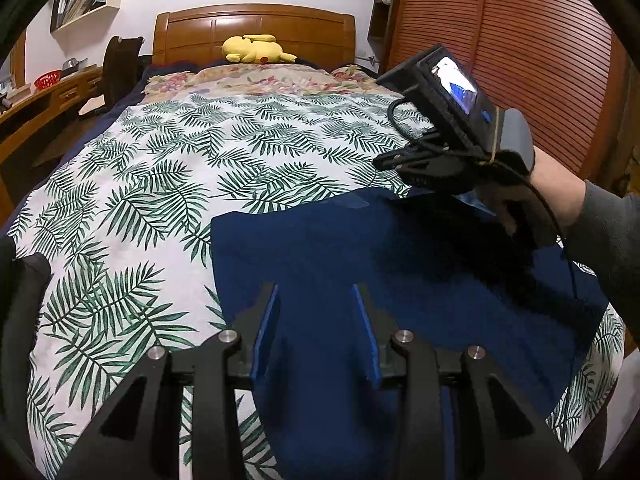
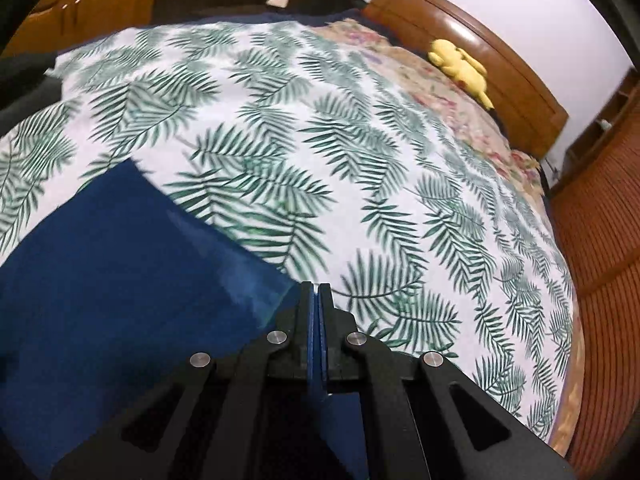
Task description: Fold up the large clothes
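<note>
A dark blue garment (image 1: 384,256) lies flat on the leaf-print bedspread (image 1: 160,168) at the near right of the bed. My left gripper (image 1: 316,292) is open just above the garment's near part, its blue-padded fingers apart. My right gripper (image 2: 318,288) is shut, its pads pressed together at the garment's (image 2: 120,264) right edge; I cannot tell whether cloth is pinched between them. In the left wrist view the right gripper's body (image 1: 452,132) hangs over the garment's far right corner, held by a hand in a grey sleeve.
A yellow plush toy (image 1: 256,50) lies by the wooden headboard (image 1: 252,24) on a floral pillow area. A desk and dark chair (image 1: 120,68) stand left of the bed. A slatted wooden wardrobe (image 1: 520,60) stands to the right.
</note>
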The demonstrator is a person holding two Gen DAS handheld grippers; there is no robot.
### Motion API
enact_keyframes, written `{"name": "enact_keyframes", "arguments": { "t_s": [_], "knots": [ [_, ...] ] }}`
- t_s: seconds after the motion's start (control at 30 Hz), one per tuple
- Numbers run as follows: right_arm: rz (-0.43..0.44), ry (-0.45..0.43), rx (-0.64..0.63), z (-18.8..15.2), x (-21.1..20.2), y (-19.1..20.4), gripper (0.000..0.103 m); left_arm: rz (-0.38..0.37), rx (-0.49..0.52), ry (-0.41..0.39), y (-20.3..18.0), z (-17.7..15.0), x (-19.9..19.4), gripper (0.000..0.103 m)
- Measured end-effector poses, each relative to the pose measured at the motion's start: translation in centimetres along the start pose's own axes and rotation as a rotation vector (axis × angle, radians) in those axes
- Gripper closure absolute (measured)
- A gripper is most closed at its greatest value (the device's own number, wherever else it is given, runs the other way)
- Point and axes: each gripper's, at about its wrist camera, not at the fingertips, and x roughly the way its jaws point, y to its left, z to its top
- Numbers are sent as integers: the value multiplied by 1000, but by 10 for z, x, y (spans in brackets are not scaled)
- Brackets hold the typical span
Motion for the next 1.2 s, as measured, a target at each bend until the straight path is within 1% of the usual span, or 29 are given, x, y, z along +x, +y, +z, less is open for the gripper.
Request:
{"name": "enact_keyframes", "arguments": {
  "t_s": [0.17,0.23,0.27,0.33,0.4,0.47,0.6,0.77,0.87,0.9,0.97,1.03,1.07,1.1,1.2],
  "knots": [
    [-14,-47,65,-5,-27,-19,102,-21,6,-14,-8,3,-3,68],
    [-33,-60,98,-12,-43,-32,93,-31,12,-19,-12,4,-4,68],
    [-46,-71,109,-19,-54,-40,84,-35,17,-20,-15,4,-4,68],
    [-55,-82,122,-31,-68,-50,76,-45,28,-22,-23,5,-3,68],
    [-73,-73,136,-49,-80,-65,73,-54,37,-19,-29,6,-1,68],
    [-100,-54,159,-69,-89,-80,72,-64,50,-17,-37,5,2,68],
    [-141,15,216,-107,-88,-112,72,-79,68,-11,-50,6,9,68],
    [-175,63,313,-152,-85,-147,70,-90,96,3,-65,5,18,68],
    [-183,63,385,-178,-90,-166,67,-87,115,13,-72,4,23,68],
    [-185,56,403,-184,-92,-171,64,-87,118,16,-73,4,24,68],
    [-189,58,431,-197,-96,-178,63,-89,119,23,-74,3,27,68],
    [-178,69,451,-209,-96,-182,58,-87,120,27,-75,3,30,68],
    [-147,86,465,-215,-92,-184,54,-86,120,30,-75,3,31,68],
    [-125,100,470,-220,-88,-184,53,-86,120,32,-76,2,32,68],
    [-124,118,462,-229,-79,-177,48,-82,120,40,-76,1,36,68]
  ]
}}
